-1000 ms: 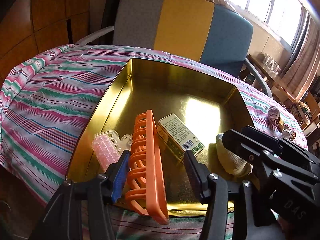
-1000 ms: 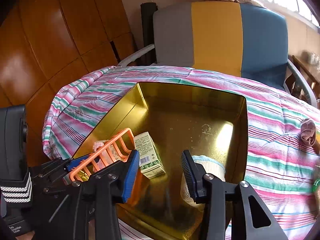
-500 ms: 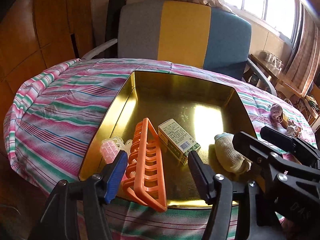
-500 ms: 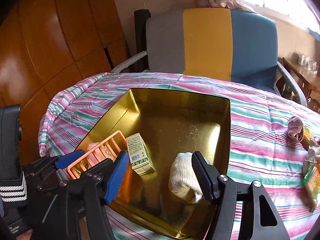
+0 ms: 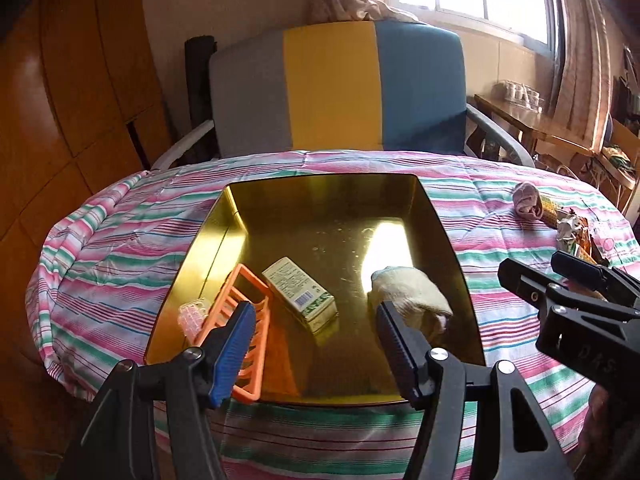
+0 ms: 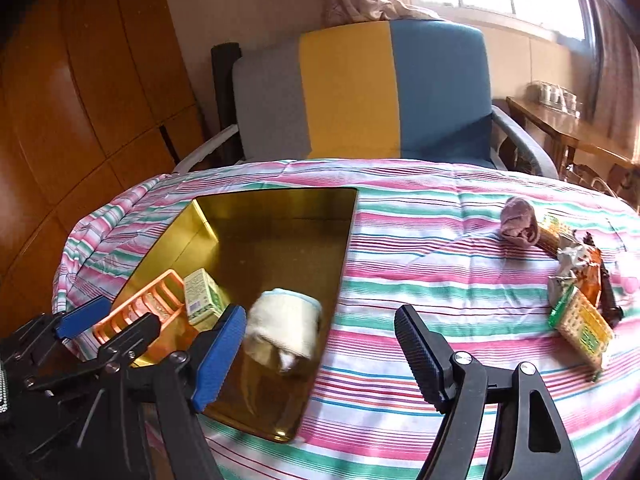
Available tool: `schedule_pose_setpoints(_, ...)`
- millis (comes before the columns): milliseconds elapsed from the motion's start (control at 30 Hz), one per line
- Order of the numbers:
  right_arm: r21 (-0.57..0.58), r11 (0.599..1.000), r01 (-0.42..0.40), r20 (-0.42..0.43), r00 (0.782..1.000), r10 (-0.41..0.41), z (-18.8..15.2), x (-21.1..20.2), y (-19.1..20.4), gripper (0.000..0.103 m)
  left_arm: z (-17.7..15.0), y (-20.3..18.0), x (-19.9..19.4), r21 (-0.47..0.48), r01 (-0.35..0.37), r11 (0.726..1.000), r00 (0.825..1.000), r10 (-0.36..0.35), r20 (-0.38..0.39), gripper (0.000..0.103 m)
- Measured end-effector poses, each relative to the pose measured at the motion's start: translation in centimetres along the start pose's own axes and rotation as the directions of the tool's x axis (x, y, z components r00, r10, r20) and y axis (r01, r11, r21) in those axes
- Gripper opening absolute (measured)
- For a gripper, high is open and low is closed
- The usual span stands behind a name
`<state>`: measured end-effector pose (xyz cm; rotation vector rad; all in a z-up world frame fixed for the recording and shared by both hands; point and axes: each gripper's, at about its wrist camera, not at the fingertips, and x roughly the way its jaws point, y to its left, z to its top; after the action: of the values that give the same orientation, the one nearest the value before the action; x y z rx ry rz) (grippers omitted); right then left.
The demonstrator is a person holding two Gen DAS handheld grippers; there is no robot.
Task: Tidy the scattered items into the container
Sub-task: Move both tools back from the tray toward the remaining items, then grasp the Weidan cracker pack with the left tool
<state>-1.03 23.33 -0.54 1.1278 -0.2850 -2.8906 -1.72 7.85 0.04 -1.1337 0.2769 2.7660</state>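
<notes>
A shiny gold metal tray (image 5: 448, 248) on the striped-cloth bench (image 6: 420, 240) holds an orange plastic rack (image 5: 224, 308), a green-and-white carton (image 5: 300, 292) and a rolled cream sock (image 6: 286, 326). Both claws, left (image 5: 316, 344) and right (image 6: 320, 352), have just been opening and hang empty, angled down. Next, likely: the pink rolled sock (image 6: 518, 226) and snack wrappers (image 6: 576, 280) lying well apart to the right.

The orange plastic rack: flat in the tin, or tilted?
Tilted. The orange plastic rack leans on the gold tin's near rim, one end overhanging.
</notes>
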Motion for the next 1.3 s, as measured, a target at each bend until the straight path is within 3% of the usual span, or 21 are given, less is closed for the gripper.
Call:
schedule_pose_setpoints(200, 0.126, 0.985, 0.12, -0.017, 0.993, -0.119, -2.0, -1.4, -7.8, 0.079, -0.4, -5.8, -1.0, 0.131, 0.114, 0.985, 0.993, -0.114, -0.004, 0.064)
schedule_pose_setpoints(433, 0.255, 0.929, 0.268, -0.042, 0.963, -0.266, -4.0, -3.5, -17.8, 0.08, -1.8, -12.4, -1.1, 0.28, 0.258, 0.925, 0.966, -0.243, -0.088, 0.064)
schedule_pose_setpoints(533, 0.291, 0.916, 0.277, -0.039, 0.96, -0.277, -3.4, -3.7, -21.6, 0.08, -2.5, -14.2, -0.9, 0.308, 0.312, 0.899, 0.95, -0.284, -0.131, 0.064)
schedule_pose_setpoints(700, 0.307, 0.923, 0.233, -0.074, 0.973, -0.221, -1.6, -1.5, -25.3, 0.08, -3.3, -15.2, 0.1, 0.323, 0.333, 0.886, 0.941, -0.289, -0.179, 0.064)
schedule_pose_setpoints(833, 0.316, 0.932, 0.18, -0.114, 0.982, -0.151, -1.3, 0.6, -26.1, 0.08, -3.5, -15.4, 0.9, 0.312, 0.343, 0.886, 0.935, -0.288, -0.209, 0.064)
schedule_pose_setpoints(1100, 0.33, 0.944, -0.026, -0.139, 0.987, 0.076, -4.2, 1.7, -22.0, 0.081, -3.2, -15.5, 1.7, 0.29, 0.363, 0.885, 0.924, -0.302, -0.235, 0.064)
schedule_pose_setpoints(1300, 0.357, 0.928, -0.104, -0.109, 0.982, 0.152, -6.7, -0.4, -20.2, 0.081, -1.7, -16.6, 2.3, 0.251, 0.419, 0.873, 0.899, -0.36, -0.248, 0.064)
